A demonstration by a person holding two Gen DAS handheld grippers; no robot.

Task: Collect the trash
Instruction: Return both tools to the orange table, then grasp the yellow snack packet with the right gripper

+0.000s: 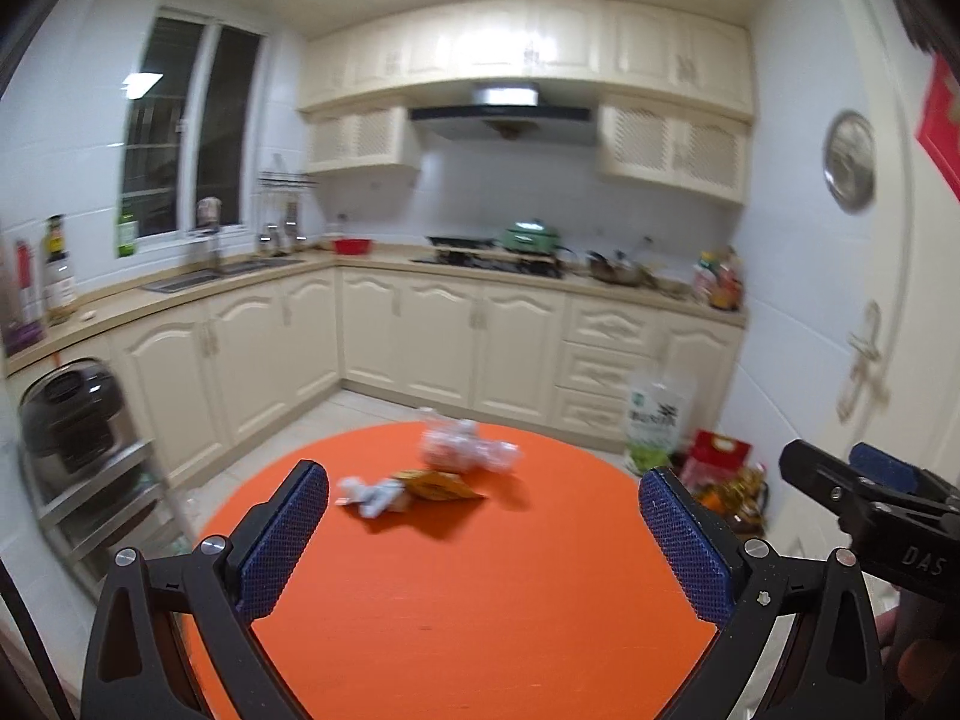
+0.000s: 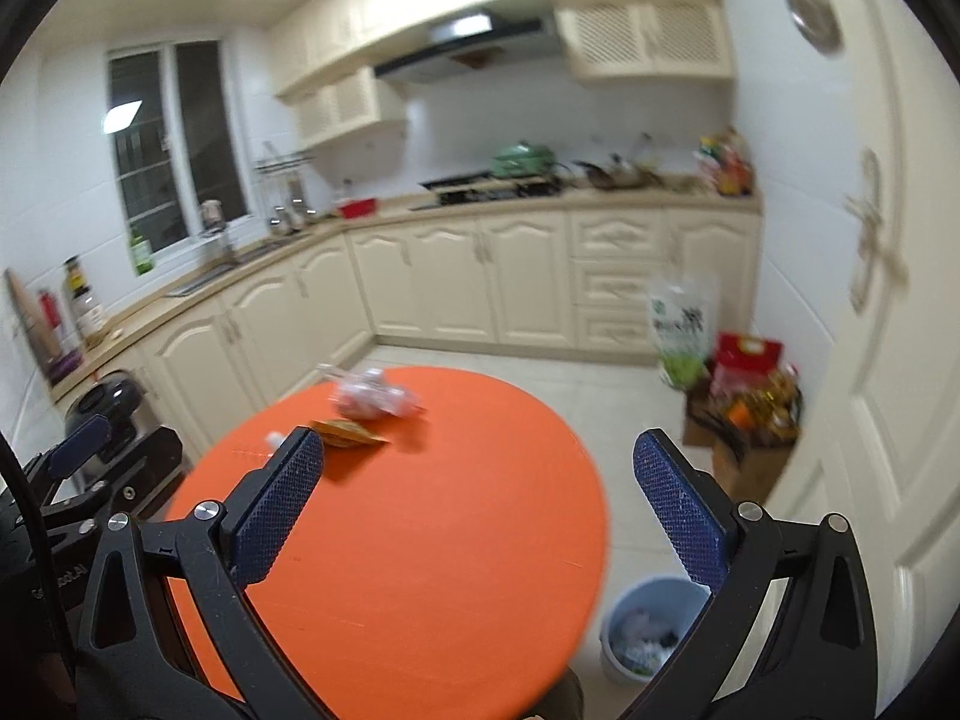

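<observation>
Both grippers hang wide apart and empty over the orange table (image 1: 480, 600). Left gripper (image 1: 483, 516) faces the trash dead ahead: crumpled paper (image 1: 373, 495), yellow wrapper (image 1: 441, 485), plastic bag (image 1: 462, 450). For the right gripper (image 2: 479, 480) it lies ahead-left, so left looks better lined up.

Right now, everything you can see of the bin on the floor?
The bin shows only in the right wrist view: a round, pale blue-grey bucket, plastic by its look, upright and lidless on the tiled floor beside the orange table. Crumpled white scraps already lie inside. The right gripper's finger hides part of its rim.
</observation>
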